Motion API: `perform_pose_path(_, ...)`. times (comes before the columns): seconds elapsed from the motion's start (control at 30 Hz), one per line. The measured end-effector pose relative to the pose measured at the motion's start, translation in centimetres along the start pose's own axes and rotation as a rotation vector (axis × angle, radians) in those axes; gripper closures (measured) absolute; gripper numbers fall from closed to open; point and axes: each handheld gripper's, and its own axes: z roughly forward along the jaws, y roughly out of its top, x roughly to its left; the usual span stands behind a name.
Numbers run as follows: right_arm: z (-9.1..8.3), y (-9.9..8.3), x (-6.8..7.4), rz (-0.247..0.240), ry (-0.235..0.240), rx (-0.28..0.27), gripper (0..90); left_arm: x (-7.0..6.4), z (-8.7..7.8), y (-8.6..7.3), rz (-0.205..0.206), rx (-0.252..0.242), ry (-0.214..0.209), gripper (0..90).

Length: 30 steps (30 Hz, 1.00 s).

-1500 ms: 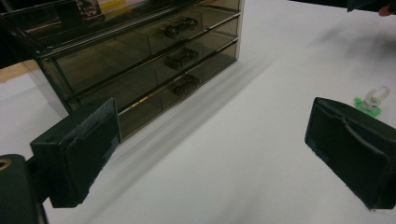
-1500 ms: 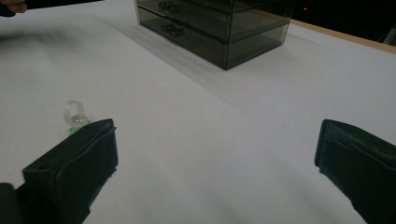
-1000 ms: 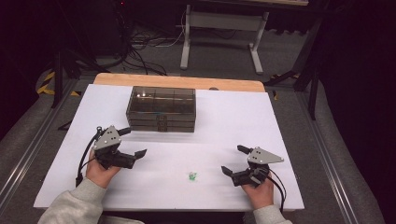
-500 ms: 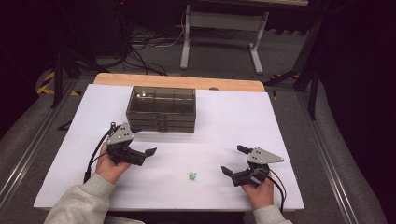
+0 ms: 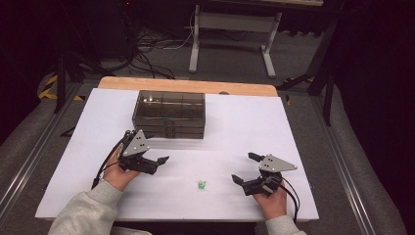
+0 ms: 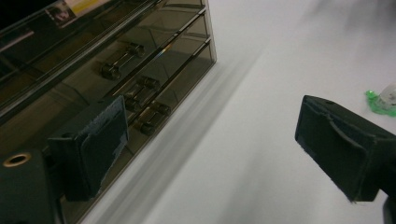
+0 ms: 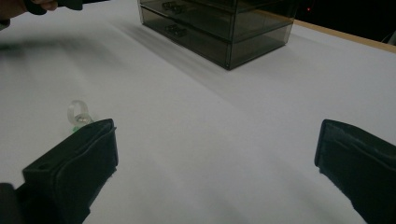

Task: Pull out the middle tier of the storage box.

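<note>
A smoky see-through drawer box (image 5: 169,113) stands at the back middle of the white table top (image 5: 73,147). A small clear ring with a green base (image 5: 201,184) lies on the table near the front, between the two hands. My left gripper (image 5: 155,155) is open just in front of the box's left part, and in the left gripper view its jaws (image 6: 215,140) stand wide apart beside the drawer fronts (image 6: 140,93), with the ring (image 6: 385,98) off to the right. My right gripper (image 5: 242,168) is open and holds nothing. The ring (image 7: 78,113) lies just beyond its left jaw.
A wooden strip (image 5: 186,85) runs along the table's far edge. Beyond it are a white stand's legs (image 5: 230,44) and cables on the floor. Metal rails (image 5: 29,161) flank both sides of the table. Bare white surface lies right of the box.
My left gripper has moved right and forward, closer to the drawer box's front. The right gripper and the ring have stayed where they were.
</note>
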Motion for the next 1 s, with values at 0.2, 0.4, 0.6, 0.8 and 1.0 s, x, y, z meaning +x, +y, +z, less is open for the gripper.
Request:
perform_pose_path(0.2, 0.0, 0.0, 0.0, -0.004, 0.004, 0.001, 0.0, -0.2, -0.1, 0.2, 0.022, 0.001, 0.018, 11.5)
perform_pose_path(0.4, 0.0, 0.0, 0.0, -0.003, 0.006, 0.001, 0.0, -0.9, -0.6, 0.4, 0.103, 0.018, 0.093, 20.0)
perform_pose_path(0.6, 0.0, 0.0, 0.0, -0.003, 0.009, 0.002, 0.0, -1.7, -0.8, 0.7, 0.186, 0.029, 0.170, 22.3)
perform_pose_path(0.8, 0.1, 0.0, 0.0, -0.004, 0.010, 0.003, 0.0, -2.4, -0.8, 0.9, 0.255, 0.034, 0.247, 25.0)
perform_pose_path(1.0, 0.1, 0.0, 0.0, -0.005, 0.011, 0.004, 0.0, -2.8, -0.7, 1.0, 0.305, 0.040, 0.279, 27.2)
